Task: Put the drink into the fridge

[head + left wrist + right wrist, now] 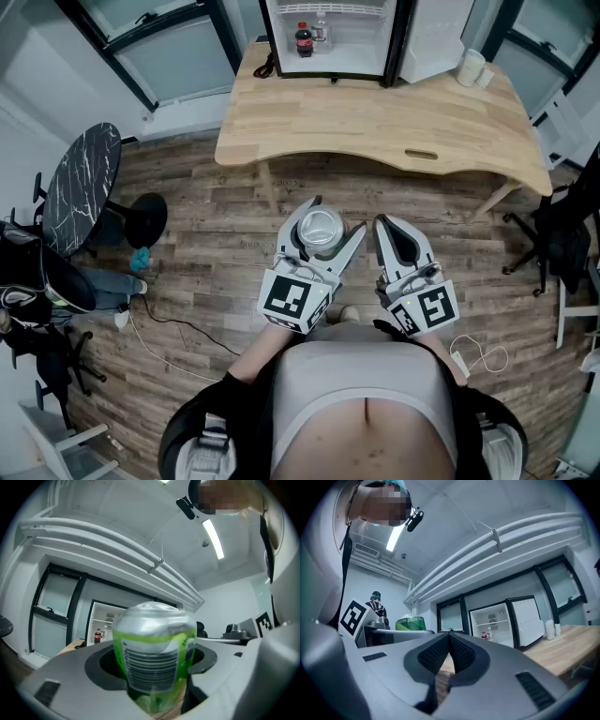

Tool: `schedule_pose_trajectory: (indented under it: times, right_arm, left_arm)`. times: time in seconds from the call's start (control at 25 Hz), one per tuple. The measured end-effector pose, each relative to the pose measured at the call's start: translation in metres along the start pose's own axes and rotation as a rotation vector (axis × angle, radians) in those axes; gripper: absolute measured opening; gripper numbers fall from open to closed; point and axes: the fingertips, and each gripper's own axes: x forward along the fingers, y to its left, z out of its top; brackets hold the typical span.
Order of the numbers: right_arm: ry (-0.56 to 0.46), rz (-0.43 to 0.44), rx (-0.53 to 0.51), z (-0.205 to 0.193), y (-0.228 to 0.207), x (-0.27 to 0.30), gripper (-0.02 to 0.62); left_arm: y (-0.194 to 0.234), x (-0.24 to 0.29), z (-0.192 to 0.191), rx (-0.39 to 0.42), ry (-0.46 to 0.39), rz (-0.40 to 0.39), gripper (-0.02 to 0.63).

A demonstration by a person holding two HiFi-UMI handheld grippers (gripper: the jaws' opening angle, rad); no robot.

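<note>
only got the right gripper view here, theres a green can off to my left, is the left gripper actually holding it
Observer: Yes. The left gripper has its jaws closed on the green can, which stands upright between them.
Operator: can look ok
Observer: Its silver top is dented on the side that faces the left gripper view.
Operator: anything on the floor near us
Observer: In the head view a white cable lies on the plank floor at the person's right side.
</note>
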Motion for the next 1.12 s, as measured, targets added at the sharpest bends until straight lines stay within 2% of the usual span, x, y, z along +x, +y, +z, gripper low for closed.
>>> schedule_pose_trajectory:
  times: [0.48,0.96,1.12]
  right_arm:
    - [0.007,-0.024,-0.005,-0.004,0.008,-0.003,0.027]
    - [-0.041,-0.103,0.022,-0.013,0.029,0.008,0.028]
    - [-0.017,-0.14,0.031,-0.026,0.029,0.007,0.028]
  left_arm:
    - [0.003,-0.009,0.001,0.002,0.0,-0.018,0.342]
    - [0.027,-0.028,-0.003,0.011,0.012,-0.064,0.342]
    - [0.033,-0.029,-0.013,-0.005,0.027,-0.085,0.342]
